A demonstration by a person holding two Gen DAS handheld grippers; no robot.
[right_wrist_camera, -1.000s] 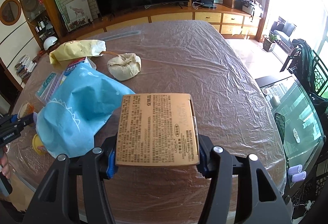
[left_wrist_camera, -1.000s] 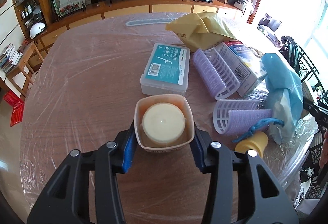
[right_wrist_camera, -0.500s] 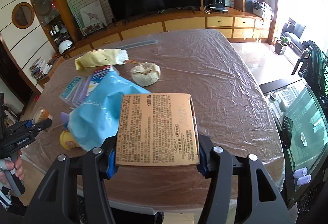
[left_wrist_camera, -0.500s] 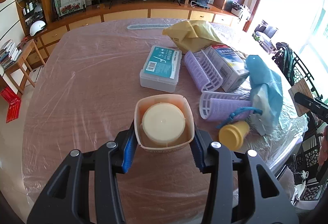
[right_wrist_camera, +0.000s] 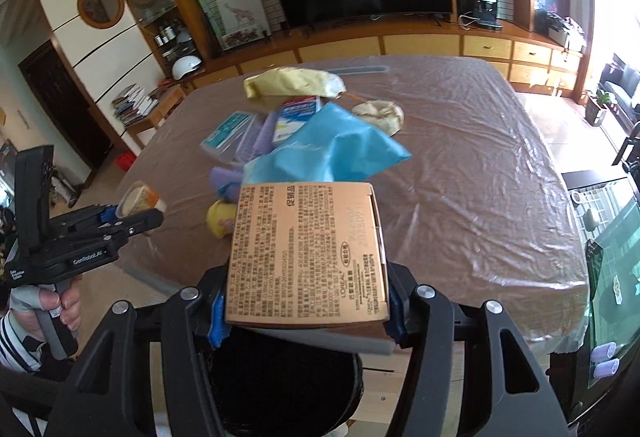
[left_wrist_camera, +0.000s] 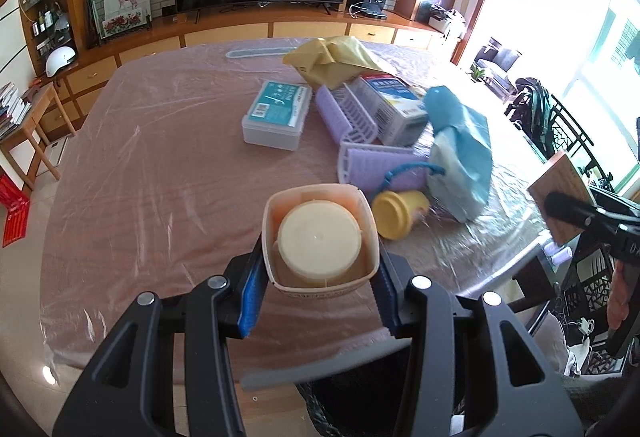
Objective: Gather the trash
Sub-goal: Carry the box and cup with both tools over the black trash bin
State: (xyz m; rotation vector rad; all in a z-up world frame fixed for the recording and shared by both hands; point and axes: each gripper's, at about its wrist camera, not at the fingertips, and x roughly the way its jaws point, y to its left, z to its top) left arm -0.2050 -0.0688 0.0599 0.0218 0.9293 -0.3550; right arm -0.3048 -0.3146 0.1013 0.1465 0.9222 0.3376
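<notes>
Left gripper (left_wrist_camera: 320,291) clamped on a squarish cream plastic cup (left_wrist_camera: 320,237) with a pale round lid, blue pads pressing both sides, cup sitting upright between the jaws, held above the near edge of the plastic-wrapped brown table (left_wrist_camera: 160,177). Right gripper (right_wrist_camera: 306,311) clamped on a flat gold printed cardboard box (right_wrist_camera: 306,253), box lying flat between the pads, sticking forward past the fingertips, also over the table's near edge. Black round trash bin (right_wrist_camera: 280,381) sits on the floor just below the table edge, under both grippers. On the table beyond the cup: yellow plastic cup (left_wrist_camera: 398,215) on its side, crumpled blue bag (left_wrist_camera: 460,141), lilac slotted trays (left_wrist_camera: 352,117), clear box with teal label (left_wrist_camera: 276,113), yellow padded envelope (left_wrist_camera: 336,61).
</notes>
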